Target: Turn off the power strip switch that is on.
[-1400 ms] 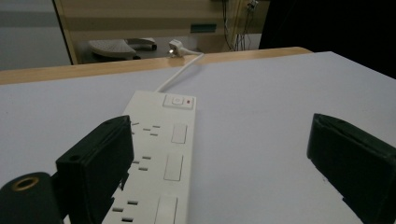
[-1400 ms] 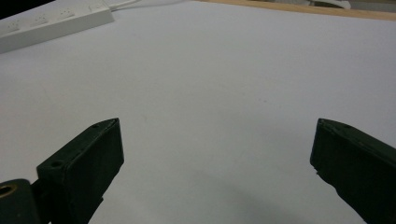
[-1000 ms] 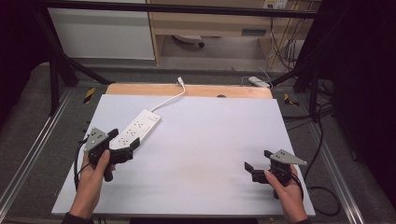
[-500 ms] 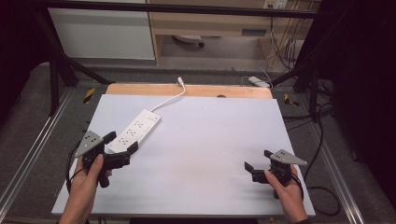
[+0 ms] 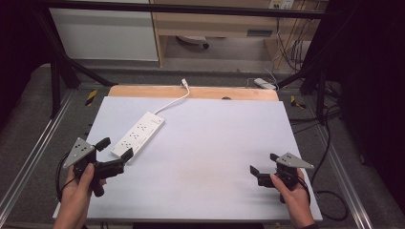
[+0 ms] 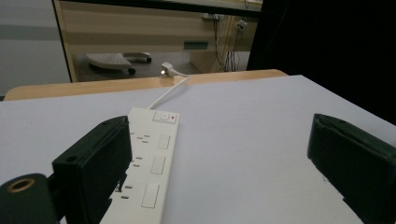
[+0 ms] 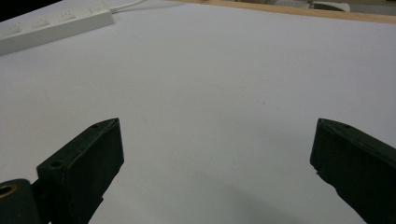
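A white power strip lies slantwise on the left part of the white table. Its cable runs to a plug at the far wooden edge. My left gripper is open at the strip's near end. In the left gripper view the power strip runs between the jaws of the left gripper, close beside the left one, which does not press on it. My right gripper stands open near the front right corner over bare table. The right gripper view shows the right gripper with nothing between its jaws and the power strip far off.
A wooden strip borders the table's far edge. Metal frame rails run along both sides. Cables trail off the right. Shelving stands behind the table.
My left gripper has drawn back toward the person and a little to the left along the strip's near end. The power strip and the right gripper stay put.
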{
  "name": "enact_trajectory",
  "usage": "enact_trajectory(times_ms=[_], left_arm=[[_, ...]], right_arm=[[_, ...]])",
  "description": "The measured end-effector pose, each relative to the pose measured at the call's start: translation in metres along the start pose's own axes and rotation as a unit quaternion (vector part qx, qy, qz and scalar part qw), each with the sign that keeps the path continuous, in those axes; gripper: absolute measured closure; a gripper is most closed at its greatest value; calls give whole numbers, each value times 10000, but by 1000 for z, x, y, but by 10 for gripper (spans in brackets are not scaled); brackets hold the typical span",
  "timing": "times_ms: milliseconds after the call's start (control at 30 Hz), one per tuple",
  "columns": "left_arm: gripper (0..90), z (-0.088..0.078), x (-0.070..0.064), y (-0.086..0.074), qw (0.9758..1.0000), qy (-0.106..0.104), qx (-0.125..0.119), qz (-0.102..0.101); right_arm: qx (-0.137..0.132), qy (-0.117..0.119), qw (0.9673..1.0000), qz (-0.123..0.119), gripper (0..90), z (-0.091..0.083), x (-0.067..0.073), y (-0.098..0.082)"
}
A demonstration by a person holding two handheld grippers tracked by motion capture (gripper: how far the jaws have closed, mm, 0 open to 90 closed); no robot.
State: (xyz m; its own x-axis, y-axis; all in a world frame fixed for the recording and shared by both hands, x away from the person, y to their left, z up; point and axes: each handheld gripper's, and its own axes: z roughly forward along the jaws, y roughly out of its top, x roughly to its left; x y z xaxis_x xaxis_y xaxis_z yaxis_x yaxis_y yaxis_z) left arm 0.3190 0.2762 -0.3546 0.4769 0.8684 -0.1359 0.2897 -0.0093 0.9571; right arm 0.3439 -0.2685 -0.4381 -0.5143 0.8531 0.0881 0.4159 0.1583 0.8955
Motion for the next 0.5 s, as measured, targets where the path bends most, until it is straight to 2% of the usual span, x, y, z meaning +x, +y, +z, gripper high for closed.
enact_trajectory(times_ms=[500], left_arm=[[66, -13, 7, -18, 9998, -116, 149, 82]], right_arm=[[1, -7, 10000, 1, 31, 0, 0, 0]])
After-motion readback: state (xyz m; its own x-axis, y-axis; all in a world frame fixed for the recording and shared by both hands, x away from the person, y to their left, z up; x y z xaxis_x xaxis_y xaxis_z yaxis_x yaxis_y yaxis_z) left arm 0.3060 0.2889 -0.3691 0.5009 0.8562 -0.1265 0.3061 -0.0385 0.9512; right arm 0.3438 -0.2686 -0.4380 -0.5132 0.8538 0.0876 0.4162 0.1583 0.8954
